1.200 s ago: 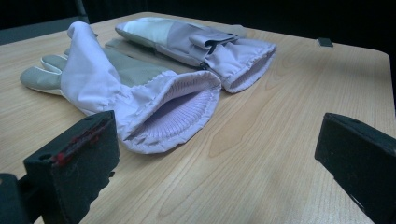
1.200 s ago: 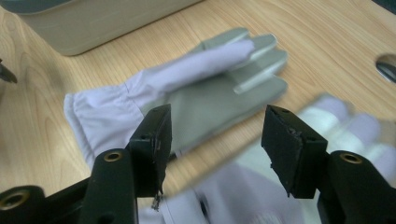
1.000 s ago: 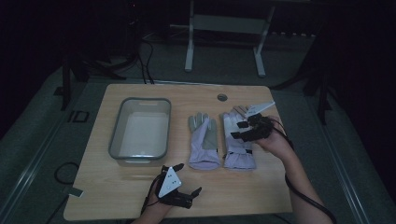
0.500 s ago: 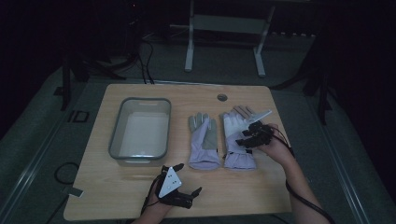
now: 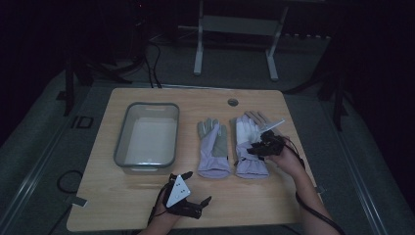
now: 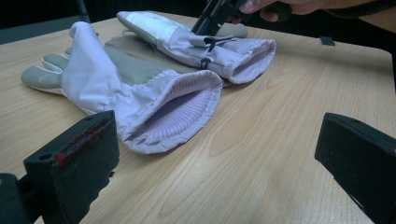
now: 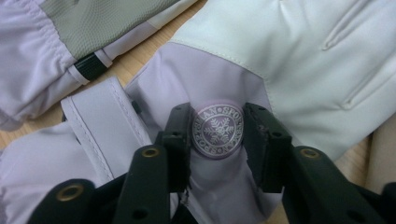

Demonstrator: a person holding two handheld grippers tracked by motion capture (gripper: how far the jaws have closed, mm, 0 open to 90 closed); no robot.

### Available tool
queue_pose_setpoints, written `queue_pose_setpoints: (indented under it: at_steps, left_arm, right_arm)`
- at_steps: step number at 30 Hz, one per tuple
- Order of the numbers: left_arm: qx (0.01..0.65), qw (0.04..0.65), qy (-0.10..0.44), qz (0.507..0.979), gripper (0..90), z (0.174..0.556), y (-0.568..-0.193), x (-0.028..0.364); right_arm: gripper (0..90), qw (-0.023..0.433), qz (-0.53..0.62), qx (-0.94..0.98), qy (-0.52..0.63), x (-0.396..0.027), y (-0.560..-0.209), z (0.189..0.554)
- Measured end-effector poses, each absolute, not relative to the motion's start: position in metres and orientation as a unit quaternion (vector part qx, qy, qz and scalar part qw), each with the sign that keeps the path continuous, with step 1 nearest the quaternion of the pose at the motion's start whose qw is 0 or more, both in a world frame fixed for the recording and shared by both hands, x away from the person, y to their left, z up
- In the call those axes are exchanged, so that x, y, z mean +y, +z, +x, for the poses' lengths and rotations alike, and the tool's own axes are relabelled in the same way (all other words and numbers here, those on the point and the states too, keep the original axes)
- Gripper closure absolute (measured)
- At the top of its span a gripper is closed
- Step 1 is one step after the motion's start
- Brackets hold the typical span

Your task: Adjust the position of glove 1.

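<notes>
So my right gripper [image 7: 217,135] has dropped down onto the right glove [image 5: 250,147] compared with a second back, when it was hanging above the fingers with the jaws a good bit wider. The jaws have just been closing, and in the right gripper view they now sit on either side of the round snowflake badge [image 7: 217,130] on the back of the glove, pads against a raised fold of fabric. Looks to me like a pinch is on, so I'd say the pick-up step is basically underway, lift not yet done.

The glove lies flat on the table [image 5: 147,205], cuff toward me, a bit to the 3 o'clock side of the table's middle. Its twin, the left glove [image 5: 214,149], is just beside it at 9 o'clock, and the clear bin [image 5: 147,164] is further out at 9 o'clock, nothing in it that I can see.

My left gripper [image 5: 193,208] sits parked near the 6 o'clock edge, jaws spread wide, holding nothing.

Material-wise: soft lilac shell, thin and crinkly, paler panel over the fingers, grey-green grippy-looking palm on the twin, ribbed knit lining inside gathered cuffs, a wrist strap with a small black buckle. Floppy stuff, so it'll probably sag when lifted.
</notes>
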State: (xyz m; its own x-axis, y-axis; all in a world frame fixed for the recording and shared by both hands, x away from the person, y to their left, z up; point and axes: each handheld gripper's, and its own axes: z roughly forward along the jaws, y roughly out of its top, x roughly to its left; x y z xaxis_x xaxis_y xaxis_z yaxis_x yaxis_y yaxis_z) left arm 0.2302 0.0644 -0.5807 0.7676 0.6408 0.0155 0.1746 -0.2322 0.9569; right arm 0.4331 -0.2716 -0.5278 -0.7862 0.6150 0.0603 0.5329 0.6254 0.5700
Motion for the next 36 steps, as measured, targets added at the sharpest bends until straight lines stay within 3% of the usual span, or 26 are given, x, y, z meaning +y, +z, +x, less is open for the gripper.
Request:
queue_pose_setpoints:
  at_steps: [3,7,20,36]
  left_arm:
    - [0.27,0.558,0.209,0.756,0.0,0.23,-0.581,0.064]
    - [0.27,0.558,0.209,0.756,0.0,0.23,-0.581,0.064]
    - [0.269,0.558,0.209,0.757,0.0,0.23,-0.581,0.064]
    - [0.269,0.558,0.21,0.757,0.0,0.23,-0.581,0.064]
  right_arm:
    - [73.9,0.087,0.327,0.895,0.291,-0.268,-0.526,0.427]
    - [77.9,0.098,0.334,0.888,0.301,-0.271,-0.52,0.421]
    - [79.1,0.117,0.323,0.865,0.366,-0.282,-0.462,0.397]
    - [79.2,0.145,0.282,0.863,0.394,-0.24,-0.392,0.399]
